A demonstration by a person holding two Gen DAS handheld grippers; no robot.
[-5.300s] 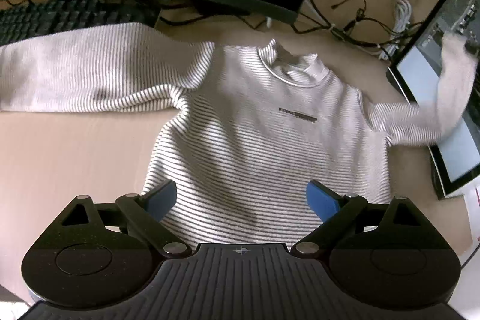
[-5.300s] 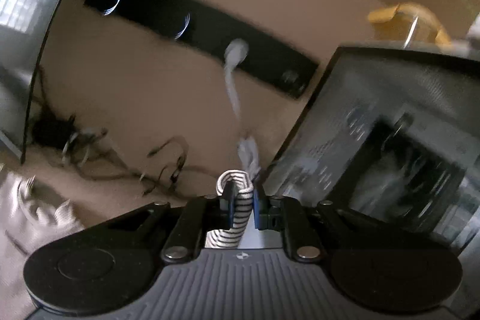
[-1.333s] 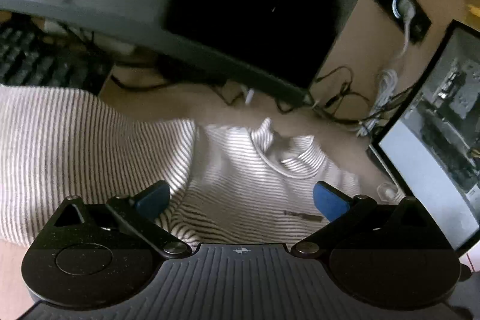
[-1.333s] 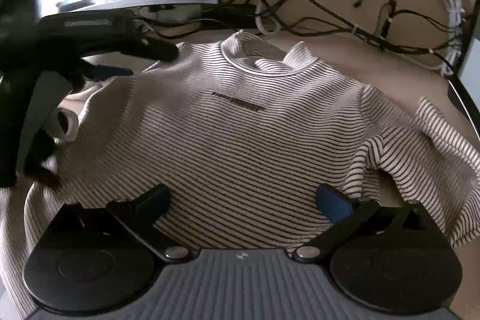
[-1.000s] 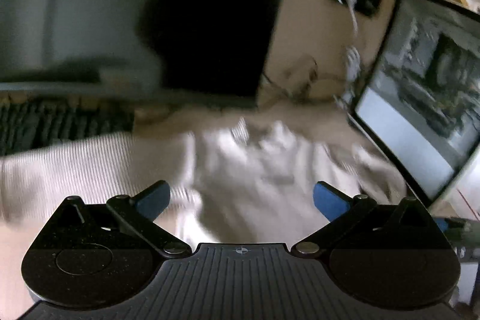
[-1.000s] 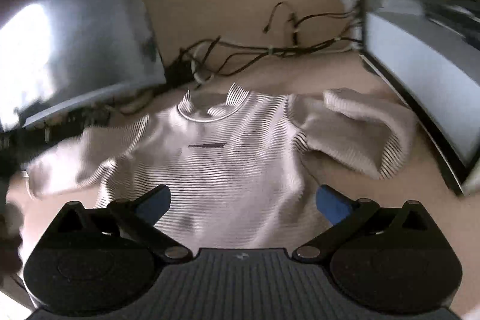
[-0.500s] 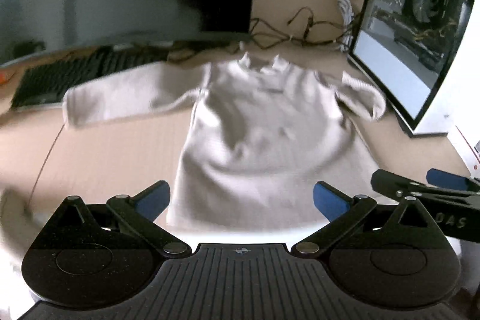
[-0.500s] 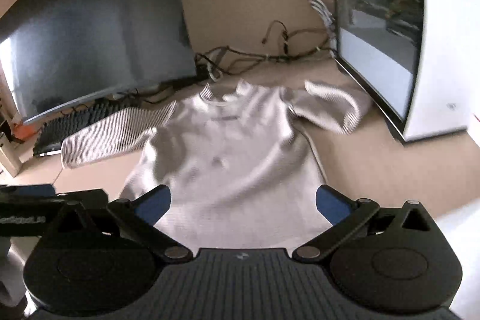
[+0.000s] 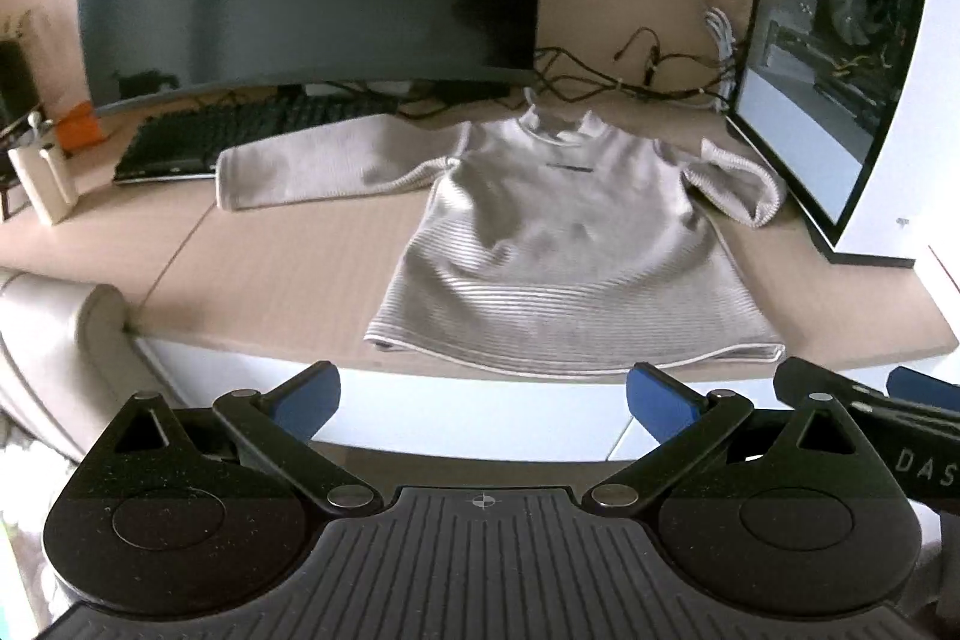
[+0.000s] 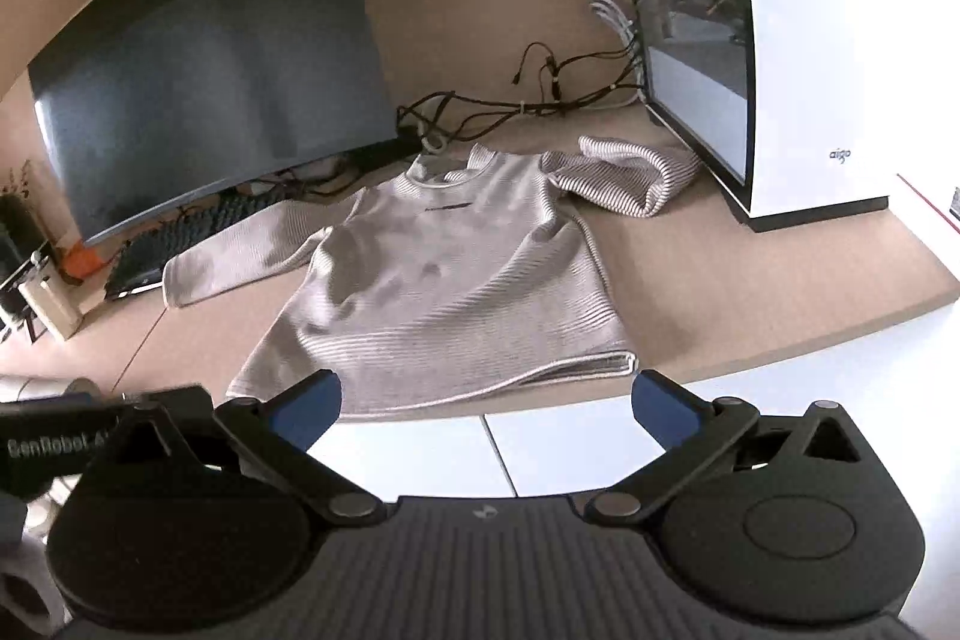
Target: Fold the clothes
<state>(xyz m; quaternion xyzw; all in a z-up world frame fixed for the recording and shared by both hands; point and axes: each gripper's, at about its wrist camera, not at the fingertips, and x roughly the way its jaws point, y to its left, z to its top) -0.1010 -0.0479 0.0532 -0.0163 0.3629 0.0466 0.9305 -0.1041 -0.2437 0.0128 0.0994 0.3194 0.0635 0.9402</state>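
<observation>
Both grippers had pulled back off the worktop [image 9: 288,274], left gripper [image 9: 483,394] and right gripper [image 10: 486,403] fingers spread, empty. Striped sweater [image 9: 564,244] lay flat, right sleeve [image 10: 618,184] bunched; folding unstarted.

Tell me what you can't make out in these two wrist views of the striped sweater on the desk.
- Chest lettering on the striped long-sleeved sweater: too small, both views.
- Black keyboard: far end under the sweater's sleeve, left view.
- Bunched sleeve: cuff folded out of sight.
- White computer case: cut off by edge.
</observation>
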